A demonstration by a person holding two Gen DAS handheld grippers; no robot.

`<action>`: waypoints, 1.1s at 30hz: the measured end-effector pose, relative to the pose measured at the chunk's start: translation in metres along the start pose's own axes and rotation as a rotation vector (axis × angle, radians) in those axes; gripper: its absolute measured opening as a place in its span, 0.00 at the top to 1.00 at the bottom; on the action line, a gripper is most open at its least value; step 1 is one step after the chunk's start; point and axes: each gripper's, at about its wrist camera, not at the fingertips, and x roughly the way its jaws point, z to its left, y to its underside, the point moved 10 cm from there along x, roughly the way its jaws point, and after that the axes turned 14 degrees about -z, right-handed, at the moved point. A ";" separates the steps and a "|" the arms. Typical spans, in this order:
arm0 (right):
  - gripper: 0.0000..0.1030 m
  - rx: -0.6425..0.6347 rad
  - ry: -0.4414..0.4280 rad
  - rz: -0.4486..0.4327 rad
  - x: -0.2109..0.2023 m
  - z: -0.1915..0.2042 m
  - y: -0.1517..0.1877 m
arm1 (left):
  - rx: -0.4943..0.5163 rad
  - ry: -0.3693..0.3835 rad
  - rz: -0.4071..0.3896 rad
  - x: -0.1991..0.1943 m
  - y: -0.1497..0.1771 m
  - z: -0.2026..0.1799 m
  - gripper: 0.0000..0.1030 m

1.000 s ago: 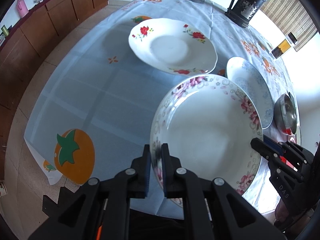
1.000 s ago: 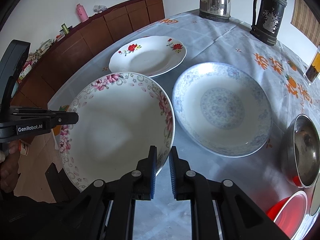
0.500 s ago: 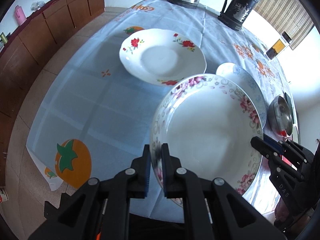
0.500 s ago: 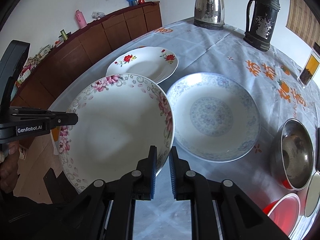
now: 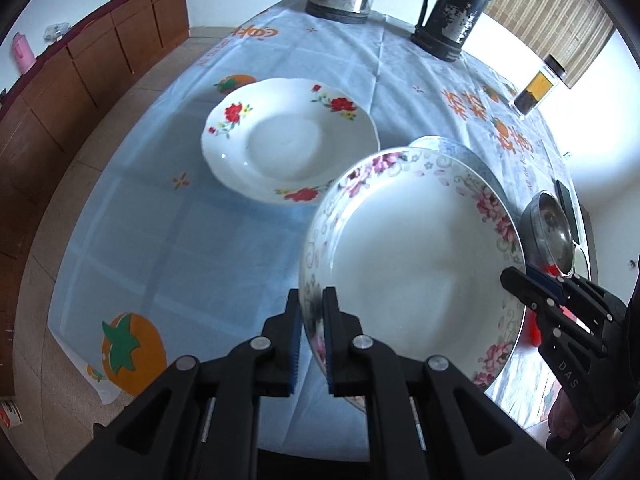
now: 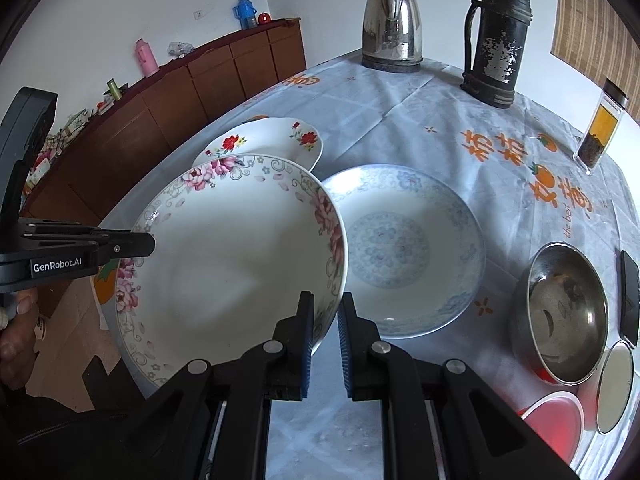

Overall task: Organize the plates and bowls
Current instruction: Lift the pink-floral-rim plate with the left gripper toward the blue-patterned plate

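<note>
Lifting the pink-flowered plate point(image 5: 416, 264) off the worktop point(image 5: 168, 224), left gripper point(image 5: 311, 340) and right gripper point(image 6: 323, 344) both pinching its rim, I carry it toward the blue plate point(image 6: 408, 252) for stacking.

The pink-flowered plate point(image 6: 224, 264), the red-flowered plate point(image 5: 288, 140) and the blue-patterned plate point(image 6: 404, 252) looked like glazed, glossy ceramic. The metal bowl point(image 6: 564, 316) and kettle point(image 6: 392, 26) shone like polished steel. The dark flask point(image 6: 498, 36) was scuffed and flaking. Thin, creased cloth point(image 5: 180, 248) covered the counter. Each gripper was matt black plastic with ribbed blue pads point(image 6: 306, 340).
</note>
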 end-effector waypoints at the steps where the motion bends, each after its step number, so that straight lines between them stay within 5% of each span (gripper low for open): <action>1: 0.88 0.003 0.003 -0.002 0.000 -0.002 -0.001 | 0.003 0.002 -0.001 0.000 -0.001 -0.002 0.94; 33: 0.88 0.088 0.088 -0.035 0.002 -0.055 -0.012 | 0.112 0.063 0.004 0.026 -0.034 -0.044 0.94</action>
